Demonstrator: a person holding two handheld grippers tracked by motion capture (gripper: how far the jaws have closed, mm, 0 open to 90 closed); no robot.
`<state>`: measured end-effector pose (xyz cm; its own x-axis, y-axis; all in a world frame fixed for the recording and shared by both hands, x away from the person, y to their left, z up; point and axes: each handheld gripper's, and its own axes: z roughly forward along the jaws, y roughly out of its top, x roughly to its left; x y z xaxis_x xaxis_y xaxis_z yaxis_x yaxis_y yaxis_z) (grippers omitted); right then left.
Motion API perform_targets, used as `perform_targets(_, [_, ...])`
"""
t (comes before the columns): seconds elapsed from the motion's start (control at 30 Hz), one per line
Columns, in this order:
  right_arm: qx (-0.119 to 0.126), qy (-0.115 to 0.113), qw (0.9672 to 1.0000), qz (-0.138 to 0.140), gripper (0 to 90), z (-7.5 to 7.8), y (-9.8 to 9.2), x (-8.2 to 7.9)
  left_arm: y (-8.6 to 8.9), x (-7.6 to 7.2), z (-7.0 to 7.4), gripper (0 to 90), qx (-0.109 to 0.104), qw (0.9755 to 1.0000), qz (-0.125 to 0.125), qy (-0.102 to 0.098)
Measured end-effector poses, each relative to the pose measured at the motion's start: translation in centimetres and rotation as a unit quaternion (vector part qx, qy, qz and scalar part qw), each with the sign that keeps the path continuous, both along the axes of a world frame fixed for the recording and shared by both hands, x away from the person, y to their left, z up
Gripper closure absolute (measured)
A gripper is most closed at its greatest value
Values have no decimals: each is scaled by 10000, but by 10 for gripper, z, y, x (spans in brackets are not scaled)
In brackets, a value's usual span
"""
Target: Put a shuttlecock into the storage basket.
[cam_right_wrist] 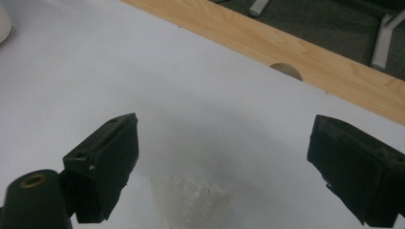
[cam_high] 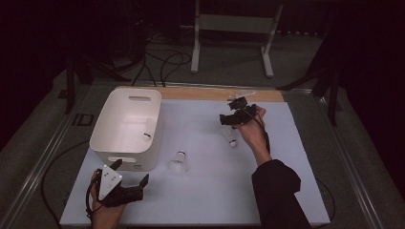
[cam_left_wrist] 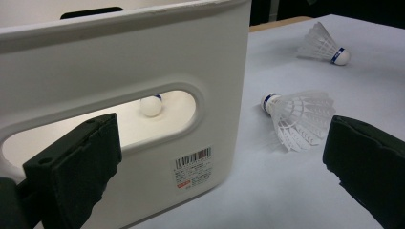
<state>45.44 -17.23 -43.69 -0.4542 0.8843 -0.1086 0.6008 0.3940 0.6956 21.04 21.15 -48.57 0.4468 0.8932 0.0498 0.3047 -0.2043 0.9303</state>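
R gripper (cam_high: 232, 119) over far-right part of white worktop (cam_high: 200, 200), fingers (cam_right_wrist: 102, 164) spread wide, holding nothing, just above shuttlecock (cam_high: 230, 137) lying near right edge. L gripper (cam_high: 130, 172) at near-left corner, fingers (cam_left_wrist: 71, 174) also wide & empty, aimed at white bin (cam_high: 125, 129) along left edge. 2nd shuttlecock (cam_high: 178, 162) mid-worktop beside bin's near-right corner; 3rd one (cam_high: 147, 136) inside bin.

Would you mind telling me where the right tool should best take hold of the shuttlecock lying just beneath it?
Probably at the feather skirt near its narrow neck. The shuttlecock lies on its side on the white table, so coming straight down from above lets the open jaws of the right tool close across the cone. The round cork would likely slip; the wide feather rim crushes easily.
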Motion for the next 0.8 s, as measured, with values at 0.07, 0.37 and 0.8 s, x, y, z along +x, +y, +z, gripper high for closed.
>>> perform_targets(0.07, [-17,16,10000,-4,103,-1,1,1,0,0,0,0,-3,10000,-1,-4])
perform_targets(0.37, [-74,106,9999,-11,113,-8,4,5,0,0,0,0,-6,10000,6,-6])
perform_targets(0.8, [-180,258,9994,-124,115,-21,3,12,1,0,0,0,-19,10000,5,-12])
